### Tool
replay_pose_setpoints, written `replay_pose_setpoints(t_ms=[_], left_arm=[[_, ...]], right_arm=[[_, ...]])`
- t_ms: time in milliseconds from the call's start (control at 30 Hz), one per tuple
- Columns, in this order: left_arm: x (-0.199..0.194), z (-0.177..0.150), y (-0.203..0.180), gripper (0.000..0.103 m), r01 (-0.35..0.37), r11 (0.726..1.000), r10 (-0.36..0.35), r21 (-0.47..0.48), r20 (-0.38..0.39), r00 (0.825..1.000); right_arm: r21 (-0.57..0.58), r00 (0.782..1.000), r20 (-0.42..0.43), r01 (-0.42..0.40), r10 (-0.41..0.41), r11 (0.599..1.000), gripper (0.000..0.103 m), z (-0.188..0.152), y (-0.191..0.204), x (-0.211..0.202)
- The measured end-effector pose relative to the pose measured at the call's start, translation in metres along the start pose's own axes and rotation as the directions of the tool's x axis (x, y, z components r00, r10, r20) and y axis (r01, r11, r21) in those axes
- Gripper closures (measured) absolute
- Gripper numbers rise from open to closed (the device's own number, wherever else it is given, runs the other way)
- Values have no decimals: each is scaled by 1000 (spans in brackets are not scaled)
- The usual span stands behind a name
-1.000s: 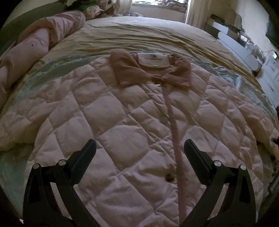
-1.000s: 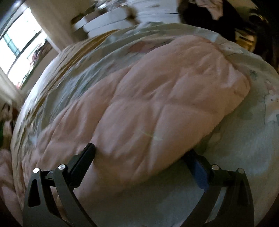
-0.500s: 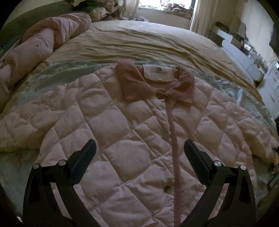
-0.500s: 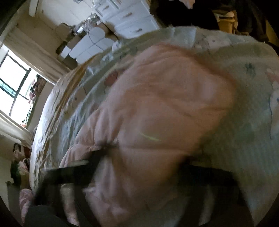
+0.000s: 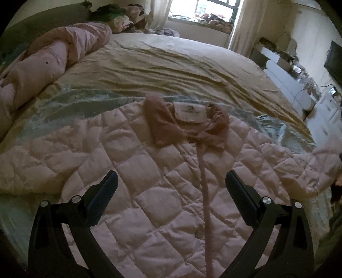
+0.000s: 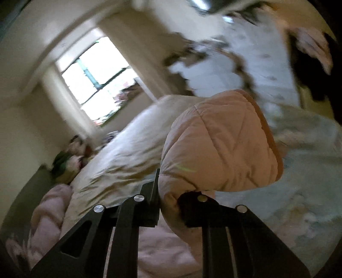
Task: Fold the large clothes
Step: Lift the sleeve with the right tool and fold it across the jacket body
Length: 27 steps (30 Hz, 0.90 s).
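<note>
A pale pink quilted jacket (image 5: 136, 171) lies spread front-up on the bed, its darker pink collar (image 5: 162, 119) and white label at the far end. Above its lower front hovers my left gripper (image 5: 171, 186), open and holding nothing. In the right wrist view my right gripper (image 6: 168, 192) is shut on the jacket's sleeve (image 6: 218, 145), which hangs lifted off the bed with its cuff end bulging past the fingers. The same sleeve (image 5: 299, 169) stretches out at the right edge of the left wrist view.
The bed (image 5: 171, 64) has a rumpled tan sheet beyond the jacket. A rolled pink duvet (image 5: 49, 64) lies along its left side. A window (image 5: 213, 8) and clothes piles sit at the far end. White drawers and cluttered furniture (image 5: 299, 85) stand to the right.
My right gripper closed on the sleeve and lifted it off the bed, tilting upward. The left gripper rose, so more of the jacket and bed shows; it stayed open.
</note>
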<state>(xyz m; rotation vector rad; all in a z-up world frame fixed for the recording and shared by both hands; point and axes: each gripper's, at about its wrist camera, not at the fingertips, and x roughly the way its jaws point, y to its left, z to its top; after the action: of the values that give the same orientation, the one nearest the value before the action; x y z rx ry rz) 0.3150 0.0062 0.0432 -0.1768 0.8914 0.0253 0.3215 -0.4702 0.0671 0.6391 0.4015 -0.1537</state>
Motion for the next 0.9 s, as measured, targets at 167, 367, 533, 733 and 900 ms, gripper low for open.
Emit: replay_pose_setpoints(t_ms=[167,367,533,733,900], left_arm=[[-16,16,15,9,25,999,-25,-24,16,1000],[-32,29,43,9,56,996,-54,-72,39,998],[-39,31,67,9,86,991,-81,-105,57,995],[-45,30,92,9,146,980,-135,-134,87,987],[-42,24,109,9,172,972,-158,-158,98,983]], right_arm=[[-122,993,-16,-120,119,985,89,-2,81,-3],[-208,976,-64,-216,207,954,89,-27,150,-4],[-292,961,-103,-277,258,915,89,-57,212,-3],[-375,945,-175,-324,277,868,89,-100,265,8],[-443,935,-231,-347,269,827,88,-148,292,21]])
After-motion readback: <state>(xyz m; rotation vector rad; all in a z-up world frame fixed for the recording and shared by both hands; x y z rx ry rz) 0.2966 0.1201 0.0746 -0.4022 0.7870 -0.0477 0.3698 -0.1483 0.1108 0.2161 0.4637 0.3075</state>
